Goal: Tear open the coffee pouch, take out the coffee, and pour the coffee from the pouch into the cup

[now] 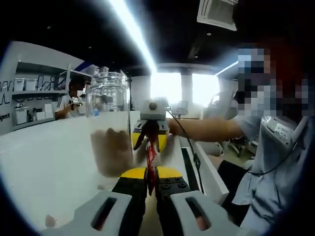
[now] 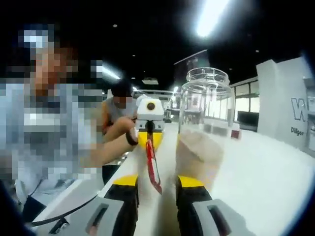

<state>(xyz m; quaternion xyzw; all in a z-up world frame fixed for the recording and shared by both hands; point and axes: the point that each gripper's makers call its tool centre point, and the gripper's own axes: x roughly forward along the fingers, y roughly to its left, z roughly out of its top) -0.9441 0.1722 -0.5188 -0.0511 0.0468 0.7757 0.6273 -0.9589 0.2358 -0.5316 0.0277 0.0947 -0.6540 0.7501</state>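
Observation:
A thin red coffee pouch [image 1: 151, 158] is stretched out between the two grippers over a white table [image 1: 54, 167]. My left gripper [image 1: 151, 172] is shut on its near end, and from across it shows as a yellow-tipped gripper [image 2: 148, 140] with the pouch [image 2: 152, 169] hanging out of it. My right gripper [image 2: 157, 182] stands open, the pouch's free end lying between its spread jaws; in the left gripper view it [image 1: 150, 140] faces me. A tall glass cup [image 1: 108, 118] [image 2: 204, 113] stands beside them with brown coffee powder [image 1: 112, 152] in its lower part.
A person's forearm [image 1: 206, 129] reaches in from the right holding the right gripper. The table's edge [image 1: 202, 162] runs along that side. Another person [image 1: 71, 98] stands far back by shelves [image 1: 29, 93]. Open table surface [image 2: 266, 172] lies beyond the cup.

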